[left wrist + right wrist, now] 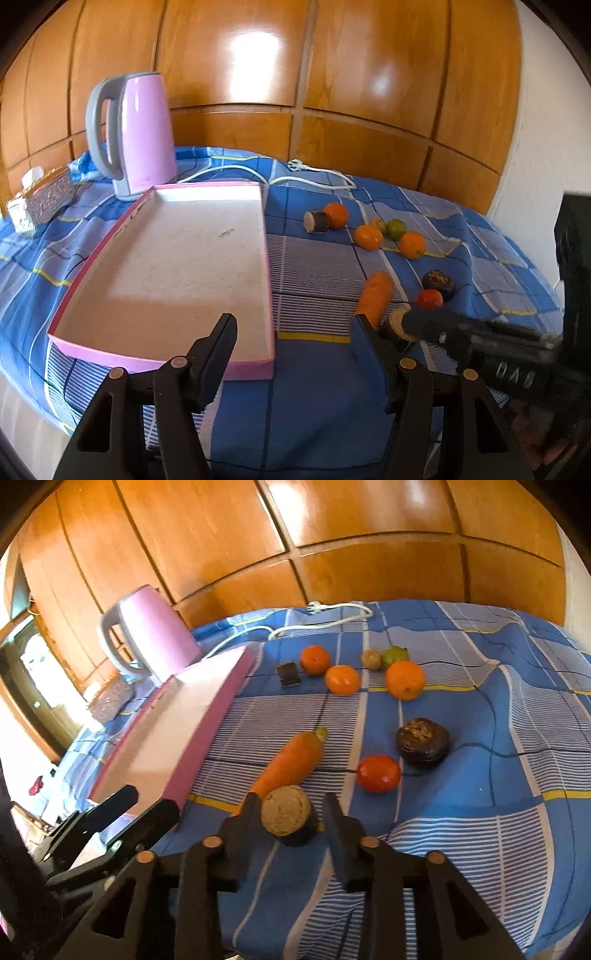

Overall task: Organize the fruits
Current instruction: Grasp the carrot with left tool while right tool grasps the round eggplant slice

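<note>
Only readable bit I can spot is some pale lettering on the black body of the right claw (406, 325), looks like "DAS" or "DAB", kinda blurry. There's dark writing on the pink tray (258, 369) rim left of the left claw (295, 328), but it's too smeared to read.

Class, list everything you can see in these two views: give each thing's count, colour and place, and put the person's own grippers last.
Shallow cardboard tray: one, pink rim, white inside, left.
Electric kettle: one, pink, behind tray.
Power cord: one, white, far side.
Oranges: three, orange, far cluster.
Lime: one, green, beside oranges.
Carrot: one, orange, beside tray.
Tomato: one, red, right of carrot.
Checked cloth: one, blue, underneath.
Left gripper: black, open.
Right gripper: black, open around a tan-faced dark disc.
</note>
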{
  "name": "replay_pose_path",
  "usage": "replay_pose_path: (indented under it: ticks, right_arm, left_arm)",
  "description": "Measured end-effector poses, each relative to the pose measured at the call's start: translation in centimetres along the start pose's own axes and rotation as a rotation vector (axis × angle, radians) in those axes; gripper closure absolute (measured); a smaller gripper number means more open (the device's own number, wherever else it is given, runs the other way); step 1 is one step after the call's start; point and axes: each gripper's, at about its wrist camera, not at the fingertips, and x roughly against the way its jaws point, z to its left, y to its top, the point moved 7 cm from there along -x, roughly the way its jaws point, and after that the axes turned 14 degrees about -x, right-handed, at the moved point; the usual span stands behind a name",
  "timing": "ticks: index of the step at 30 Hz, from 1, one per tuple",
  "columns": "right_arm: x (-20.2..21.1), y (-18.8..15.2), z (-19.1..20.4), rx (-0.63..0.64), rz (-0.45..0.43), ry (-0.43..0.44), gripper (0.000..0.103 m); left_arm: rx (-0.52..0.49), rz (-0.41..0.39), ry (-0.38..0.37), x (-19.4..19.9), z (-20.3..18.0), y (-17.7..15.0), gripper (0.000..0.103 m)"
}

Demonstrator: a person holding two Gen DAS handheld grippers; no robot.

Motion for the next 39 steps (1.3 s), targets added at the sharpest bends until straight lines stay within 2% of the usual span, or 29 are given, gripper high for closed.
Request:
replay_pose_path:
  ticks: [4,9,11,15,20,22,24,25,29,39]
  right_arm:
    - [-1.1,-0.5,0.0,0.039,0.024,-0.075,0.066]
    - [-1.5,-0.4,0.2,0.065,0.007,-0.092,0.066]
    - [-1.3,-0.3,0.2,0.072,-0.007,-0.098,0.071]
    - [-0.7,0.2,-0.8,0.044,-0.049,-0.149,0.071]
    - [-0.5,0.6,-1.7,-0.003,-0.048,-0.155,0.071]
    - [-0.3,0.9,-2.2,-0.029,-0.061,-0.162,0.072]
    - [-0.1,1.4,-3.0,-0.069,-0.074,-0.169,0.072]
    - [-0.3,1.4,-3.5,-0.094,-0.060,-0.165,0.072]
    - [-0.3,1.5,-4.2,-0.151,-0.040,-0.121,0.072]
    - [-0.6,1.7,-3.6,-0.183,-0.019,-0.028,0.070]
  left_arm:
    - [0.014,-0.001,-0.003,0.1,0.2,-0.1,0.040]
    - [-0.020,-0.003,-0.006,0.0,-0.4,0.0,0.040]
    - [-0.028,-0.005,-0.011,0.0,-0.6,0.1,0.040]
    - [-0.023,0.003,-0.023,-0.3,-0.7,0.1,0.040]
    - [-0.027,0.026,-0.060,-1.0,-1.2,0.5,0.040]
    - [-0.065,0.044,-0.086,-1.5,-2.0,0.6,0.049]
    - [-0.116,0.056,-0.102,-2.0,-3.0,0.8,0.053]
    - [-0.148,0.060,-0.112,-2.2,-3.6,0.8,0.058]
    - [-0.236,0.089,-0.145,-3.8,-5.5,1.2,0.064]
    - [-0.312,0.137,-0.185,-7.9,-7.1,2.1,0.064]
